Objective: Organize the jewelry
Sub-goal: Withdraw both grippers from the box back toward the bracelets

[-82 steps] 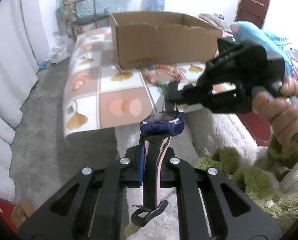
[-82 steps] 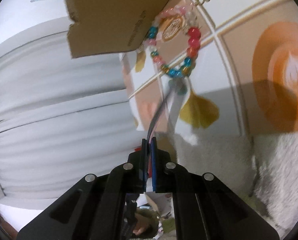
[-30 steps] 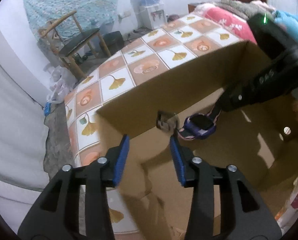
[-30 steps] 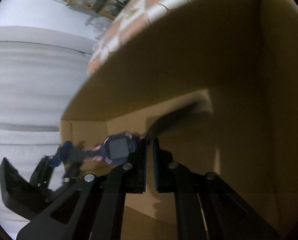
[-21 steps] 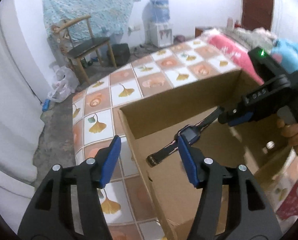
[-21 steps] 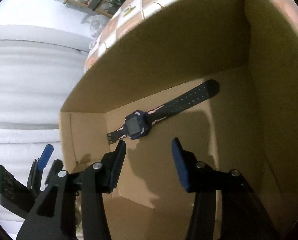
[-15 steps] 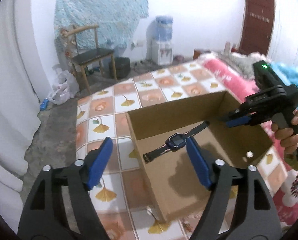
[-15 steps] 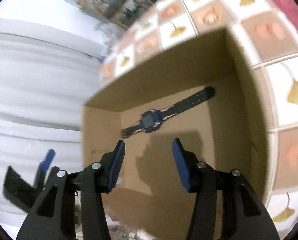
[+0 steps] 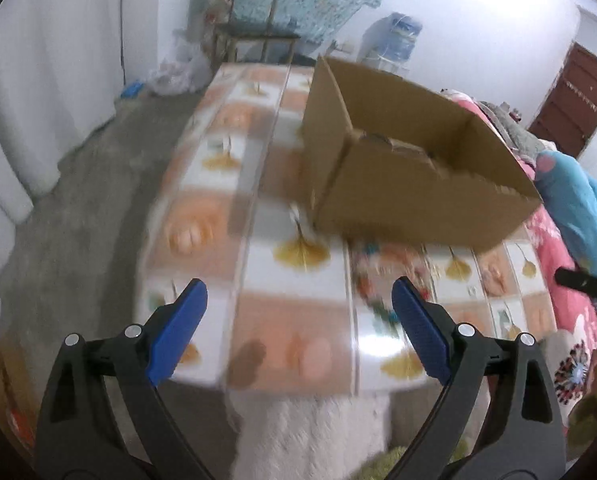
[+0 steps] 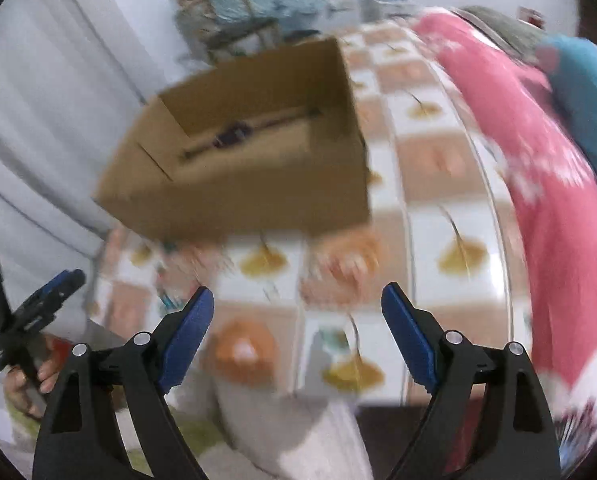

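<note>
An open cardboard box (image 9: 414,196) (image 10: 238,196) stands on the tiled table (image 9: 298,312). A purple watch with a dark strap (image 10: 234,134) lies flat on the box floor, seen in the right wrist view. Blurred coloured beads (image 9: 378,276) lie on the table in front of the box. My left gripper (image 9: 296,332) is open and empty, low over the table's near edge. My right gripper (image 10: 296,332) is open and empty, in front of the box. The left gripper also shows at the left edge of the right wrist view (image 10: 38,304).
A pink floral bedspread (image 10: 538,200) and a blue plush (image 9: 578,200) lie to the right. A white fluffy cover (image 9: 310,432) hangs below the table edge. A wooden chair (image 9: 250,20) and a water dispenser (image 9: 394,36) stand at the back. Bare concrete floor (image 9: 78,208) lies on the left.
The watch was released into the box and lies there. Both grippers have opened and pulled back and down from the box towards the table's near edge.
</note>
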{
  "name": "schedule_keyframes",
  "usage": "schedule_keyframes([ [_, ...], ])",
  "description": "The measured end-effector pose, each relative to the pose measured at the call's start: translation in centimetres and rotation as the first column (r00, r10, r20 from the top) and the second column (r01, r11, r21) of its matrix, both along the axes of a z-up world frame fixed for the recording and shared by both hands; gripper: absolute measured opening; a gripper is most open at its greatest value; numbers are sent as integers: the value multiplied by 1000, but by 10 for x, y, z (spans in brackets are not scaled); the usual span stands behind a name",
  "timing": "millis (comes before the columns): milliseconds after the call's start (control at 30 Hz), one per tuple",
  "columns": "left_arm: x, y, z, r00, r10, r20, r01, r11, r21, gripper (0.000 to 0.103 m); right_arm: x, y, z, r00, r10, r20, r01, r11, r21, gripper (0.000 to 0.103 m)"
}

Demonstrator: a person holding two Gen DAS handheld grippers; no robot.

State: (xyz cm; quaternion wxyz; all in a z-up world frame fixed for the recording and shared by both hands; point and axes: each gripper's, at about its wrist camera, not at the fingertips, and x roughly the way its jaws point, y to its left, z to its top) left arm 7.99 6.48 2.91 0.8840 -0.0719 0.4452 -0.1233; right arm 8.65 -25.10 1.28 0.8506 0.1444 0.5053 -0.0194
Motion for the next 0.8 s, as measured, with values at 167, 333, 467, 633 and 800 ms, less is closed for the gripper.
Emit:
schedule_keyframes([
  [167, -36, -4, -4, 999, -33, 38, 36, 996, -86, 90, -25, 14, 5, 994, -63, 90, 79, 979, -186, 96],
  [333, -58, -17, 3, 994, -53, 100, 57, 998, -30, 91, -41, 32, 26, 985, -8, 172, 55, 960, -273, 96],
  [467, -59, -22, 10, 987, -86, 136, 95, 993, -65, 95, -32, 39, 22, 979, 65, 191, -25, 978, -208, 96],
  [633, -45, -28, 7, 980, -139, 139, 162, 973, -166, 95, -14, 38, 16, 964, 91, 251, -75, 995, -70, 96],
  [800, -29, -42, -4, 975, -194, 104, 208, 967, -150, 95, 8, 46, 3, 970, 116, 215, -103, 992, -68, 96],
])
